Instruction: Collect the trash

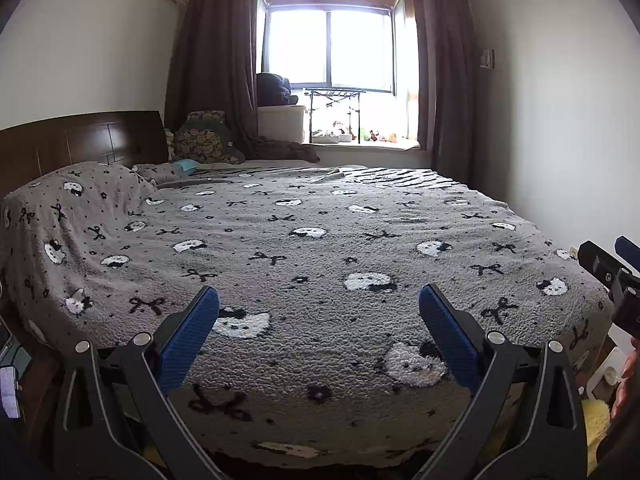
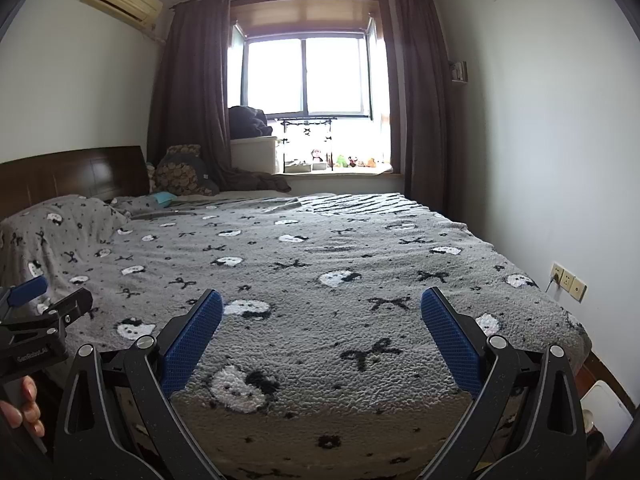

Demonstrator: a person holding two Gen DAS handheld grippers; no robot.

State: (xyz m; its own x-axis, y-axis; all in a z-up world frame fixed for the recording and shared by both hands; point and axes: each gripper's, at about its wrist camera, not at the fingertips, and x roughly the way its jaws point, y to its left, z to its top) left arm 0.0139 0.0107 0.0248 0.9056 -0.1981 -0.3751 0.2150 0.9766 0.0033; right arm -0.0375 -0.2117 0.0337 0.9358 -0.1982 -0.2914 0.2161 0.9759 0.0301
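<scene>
Both the left gripper [image 1: 319,304] and right gripper [image 2: 321,306] hang spread and empty above the fleece blanket [image 1: 320,240]. Far ahead-left, beside the pillow [image 1: 80,196], lies a teal scrap [image 1: 188,166] (possibly paper trash): probably light, crushable; pinch an edge.

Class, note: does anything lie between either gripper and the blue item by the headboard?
Nothing visible: only flat blanket lies between the left gripper, right gripper and the blue item; the covered pillow sits beside it.
</scene>
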